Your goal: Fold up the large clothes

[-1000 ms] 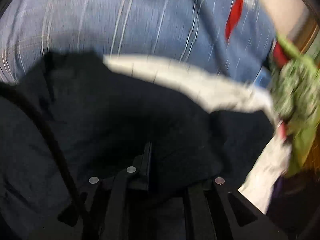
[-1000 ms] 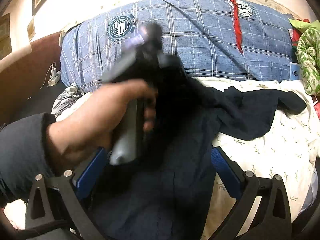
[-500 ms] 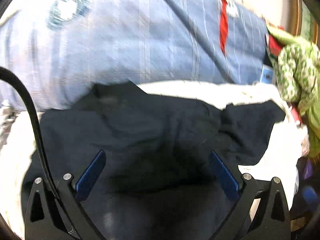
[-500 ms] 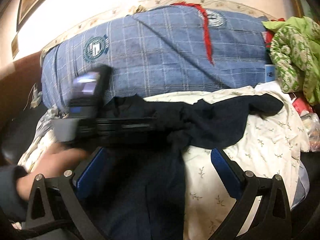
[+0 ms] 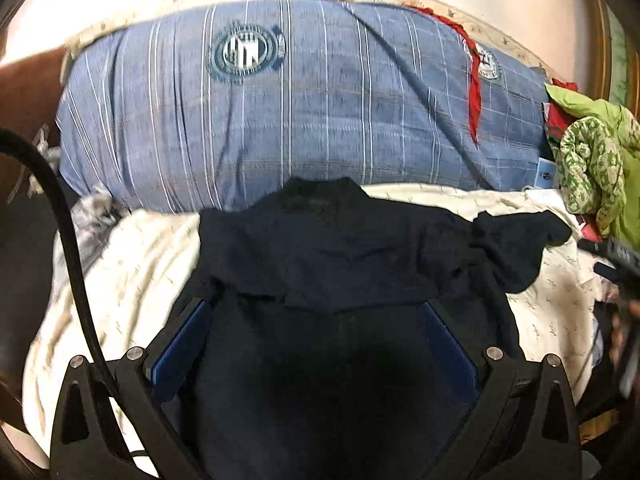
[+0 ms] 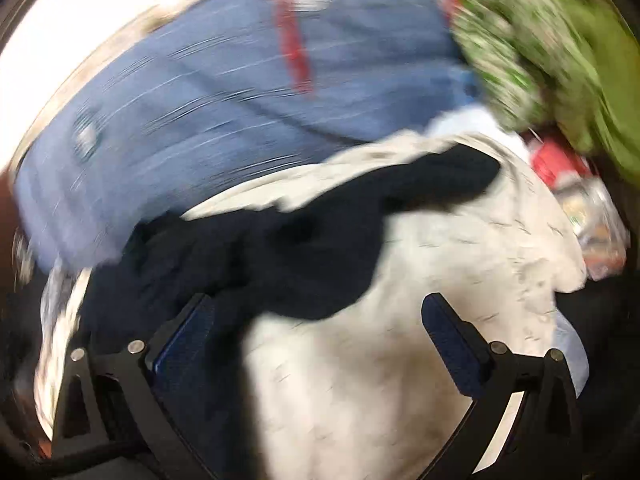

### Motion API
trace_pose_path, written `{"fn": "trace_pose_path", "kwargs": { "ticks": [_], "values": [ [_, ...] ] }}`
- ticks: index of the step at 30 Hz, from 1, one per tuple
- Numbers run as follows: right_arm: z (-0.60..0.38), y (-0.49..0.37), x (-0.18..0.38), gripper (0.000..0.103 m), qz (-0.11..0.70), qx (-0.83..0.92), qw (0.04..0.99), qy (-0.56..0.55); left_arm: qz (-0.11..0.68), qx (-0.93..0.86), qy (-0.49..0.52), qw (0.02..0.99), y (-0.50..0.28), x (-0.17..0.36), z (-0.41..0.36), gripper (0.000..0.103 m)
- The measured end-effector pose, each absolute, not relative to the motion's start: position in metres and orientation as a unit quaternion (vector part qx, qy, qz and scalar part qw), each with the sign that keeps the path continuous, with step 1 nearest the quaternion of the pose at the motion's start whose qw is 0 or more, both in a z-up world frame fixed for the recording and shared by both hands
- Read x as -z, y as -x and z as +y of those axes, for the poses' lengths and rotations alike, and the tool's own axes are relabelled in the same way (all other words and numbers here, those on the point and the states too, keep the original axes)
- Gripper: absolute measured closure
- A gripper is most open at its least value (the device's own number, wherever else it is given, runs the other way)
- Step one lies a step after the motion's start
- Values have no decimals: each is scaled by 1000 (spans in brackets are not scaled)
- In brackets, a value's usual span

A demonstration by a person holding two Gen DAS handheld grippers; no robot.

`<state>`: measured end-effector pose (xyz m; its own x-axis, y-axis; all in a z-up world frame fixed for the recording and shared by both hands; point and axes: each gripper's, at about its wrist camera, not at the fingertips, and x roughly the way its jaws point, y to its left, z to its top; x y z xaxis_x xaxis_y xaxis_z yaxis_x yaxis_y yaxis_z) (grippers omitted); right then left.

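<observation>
The left claw (image 5: 316,320) is spread wide, its two blue-padded fingers (image 5: 182,344) apart with nothing pinched between them; it hangs over the dark navy garment (image 5: 320,264), which lies spread on the bed's cream sheet (image 5: 132,272) and fills the left wrist view from the centre down to 6 o'clock; a fold runs across the cloth between the finger tips, and one sleeve (image 5: 516,240) trails off toward 3 o'clock, rumpled on the sheet; behind the garment, from 10 to 2 o'clock, lies a large blue checked pillow (image 5: 300,112) with a round crest, the garment's collar edge touching its lower side; a red strip (image 5: 474,92) hangs down the pillow at 1 o'clock; a heap of green patterned cloth (image 5: 592,172) sits at 3 o'clock beside the pillow; a black cable (image 5: 68,232) curves down the left side at 9 o'clock.

The right wrist view is heavily blurred; the right claw (image 6: 320,328) is likewise spread, holding nothing; its left finger (image 6: 180,344) overlaps the navy garment (image 6: 256,256), which lies from 8 o'clock to the centre with the sleeve (image 6: 440,176) reaching toward 1 o'clock; its right finger (image 6: 452,344) is over bare cream sheet (image 6: 440,264); the blue pillow (image 6: 224,92) shows at 11 o'clock, the green cloth (image 6: 560,52) at 1 to 2 o'clock; something red and pale at 3 o'clock is too smeared to tell.
</observation>
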<state>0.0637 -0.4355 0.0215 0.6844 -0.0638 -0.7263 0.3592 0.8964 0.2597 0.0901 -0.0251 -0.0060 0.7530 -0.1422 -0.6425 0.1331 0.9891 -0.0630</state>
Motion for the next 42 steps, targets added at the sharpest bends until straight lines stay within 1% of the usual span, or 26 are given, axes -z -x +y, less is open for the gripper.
{"fn": "trace_pose_path", "kwargs": {
  "ticks": [3,8,11,15,18,25,31,35,40,42],
  "values": [
    [-493,-76,-8,0,363,152,883,-254,357,86,-3,930,-92,13,-30,0],
    [-549,-95,19,0,356,200,862,-300,365,91,-15,927,-90,22,-37,0],
    [-555,-109,30,0,367,208,854,-305,367,88,-14,926,-93,24,-40,0],
    [-548,-126,32,0,378,231,857,-262,365,89,0,927,-94,22,-46,0],
    [-557,-135,35,0,381,238,854,-261,368,94,-4,925,-93,22,-51,0],
    [-585,-144,25,0,353,182,849,-348,376,95,-10,922,-89,26,-54,0],
    [-606,-131,25,0,335,153,822,-435,382,110,-11,917,-87,27,-61,0],
    [-613,-129,34,0,346,146,814,-443,387,115,-19,915,-85,30,-64,0],
    [-621,-146,47,0,366,136,819,-420,388,115,-21,914,-84,31,-64,0],
    [-624,-152,57,0,369,121,815,-430,390,113,-22,914,-84,32,-64,0]
  ]
}}
